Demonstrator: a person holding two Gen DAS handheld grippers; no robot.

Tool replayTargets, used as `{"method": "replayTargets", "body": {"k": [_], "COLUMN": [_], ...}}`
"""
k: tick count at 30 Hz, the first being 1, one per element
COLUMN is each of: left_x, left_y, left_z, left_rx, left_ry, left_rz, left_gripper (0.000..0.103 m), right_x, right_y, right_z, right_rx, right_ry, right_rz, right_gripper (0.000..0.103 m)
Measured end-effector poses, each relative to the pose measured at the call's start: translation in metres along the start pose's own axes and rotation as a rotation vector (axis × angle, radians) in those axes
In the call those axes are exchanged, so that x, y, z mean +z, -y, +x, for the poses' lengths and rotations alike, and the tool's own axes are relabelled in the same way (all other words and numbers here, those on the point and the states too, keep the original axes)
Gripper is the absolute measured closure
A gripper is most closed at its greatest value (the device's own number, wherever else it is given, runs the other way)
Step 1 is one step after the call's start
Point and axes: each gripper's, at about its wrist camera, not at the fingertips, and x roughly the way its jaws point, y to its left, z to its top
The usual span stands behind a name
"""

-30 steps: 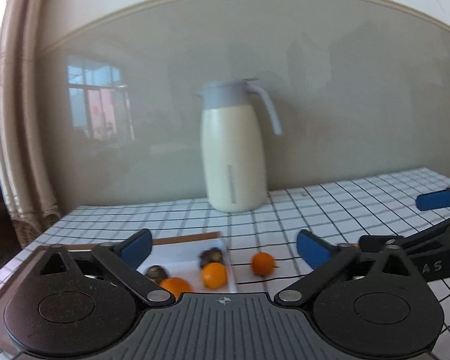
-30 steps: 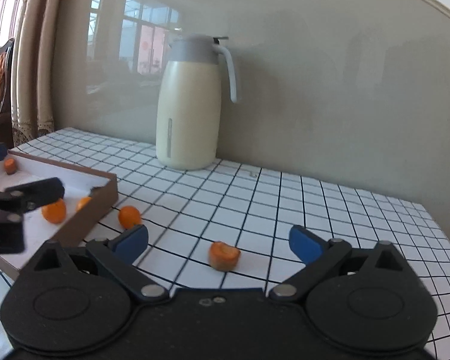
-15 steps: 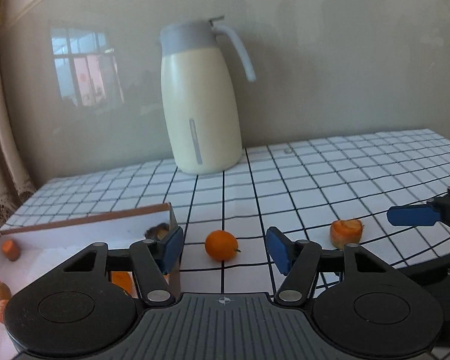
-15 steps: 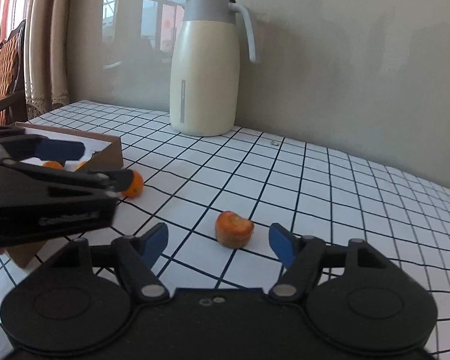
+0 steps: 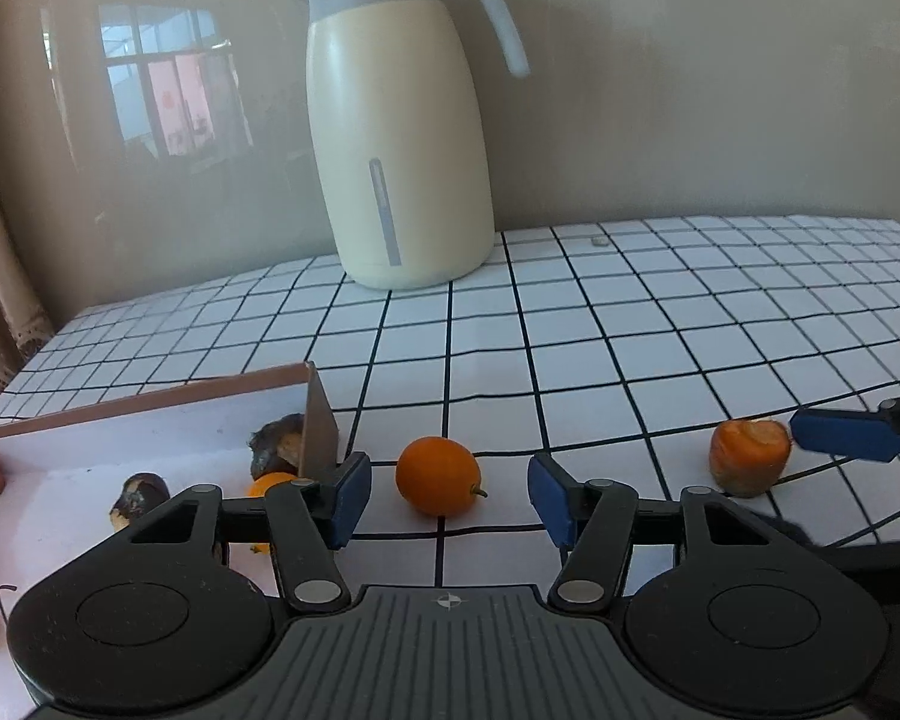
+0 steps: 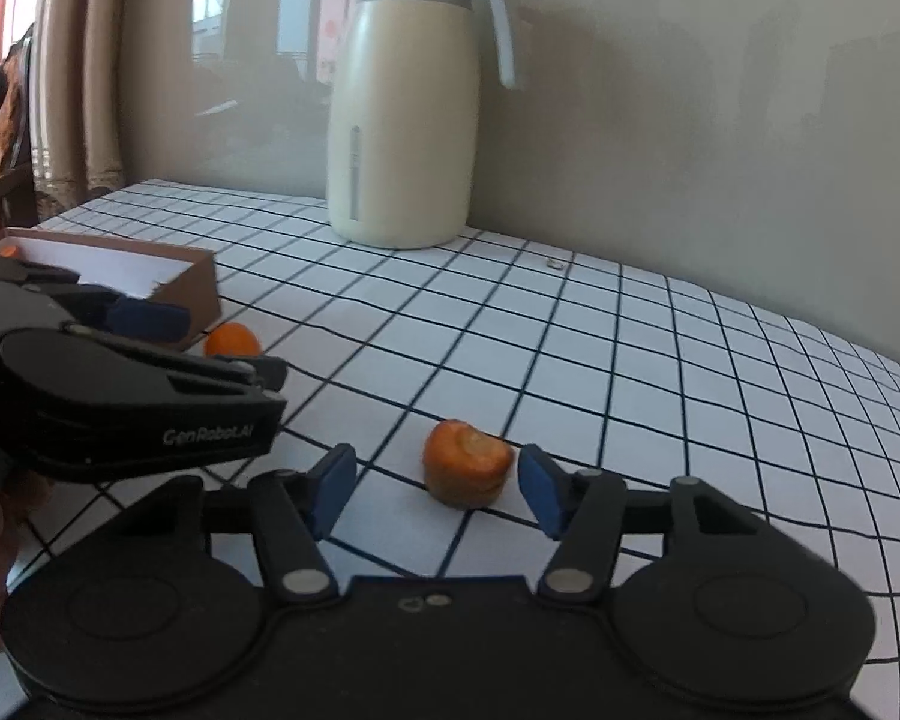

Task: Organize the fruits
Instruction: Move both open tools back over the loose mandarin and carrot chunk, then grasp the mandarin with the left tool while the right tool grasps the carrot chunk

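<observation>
Crowding the lower part of each wrist view, the gripper bodies hid the table (image 5: 630, 324) nearest the person, and the brown box (image 5: 321, 420) ran off the left edge, so only part of its white floor showed. Dark lumps inside it (image 5: 276, 441) were too shadowed to name, and another orange fruit (image 5: 267, 485) sat half hidden behind the left finger.

A small whole orange (image 5: 438, 474) lay on the checked cloth just outside the box's corner, roundish, its stub of stem pointing right in the left wrist view. A cut orange piece (image 6: 467, 461) stood further right, its ragged cut face turned upward.

The left gripper (image 5: 447, 501) had just been closing and stood at a middling gap, the whole orange between its blue pads (image 5: 349, 495) with clear space on either side. The right gripper (image 6: 429, 492) had likewise just been closing; the cut piece sat between its pads, close to the right one, though contact could not be confirmed. A cream jug (image 5: 399, 138) stood by the wall.
</observation>
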Motion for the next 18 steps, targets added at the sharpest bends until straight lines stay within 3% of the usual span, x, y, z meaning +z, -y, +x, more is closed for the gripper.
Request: {"method": "replayTargets", "body": {"k": [5, 9, 10, 11, 12, 18], "left_x": [0.002, 0.002, 0.002, 0.001, 0.0, -0.007], "left_y": [0.004, 0.006, 0.007, 0.007, 0.009, 0.007], "left_z": [0.007, 0.01, 0.01, 0.01, 0.01, -0.002], "left_rx": [0.005, 0.027, 0.029, 0.03, 0.045, 0.021], "left_ry": [-0.022, -0.021, -0.017, -0.017, -0.018, 0.03], "left_rz": [0.004, -0.008, -0.016, -0.021, -0.024, -0.019], "left_gripper": [0.045, 0.045, 0.047, 0.061, 0.068, 0.072], "right_x": [0.0, 0.001, 0.0, 0.0, 0.001, -0.003], "right_y": [0.007, 0.007, 0.007, 0.007, 0.008, 0.018], "right_z": [0.009, 0.011, 0.011, 0.01, 0.01, 0.001], "right_rx": [0.012, 0.032, 0.034, 0.037, 0.037, 0.002], "right_ry": [-0.026, -0.031, -0.03, -0.028, -0.029, -0.034], "right_rz": [0.037, 0.042, 0.041, 0.039, 0.038, 0.034], "right_gripper": [0.055, 0.063, 0.067, 0.074, 0.078, 0.078]}}
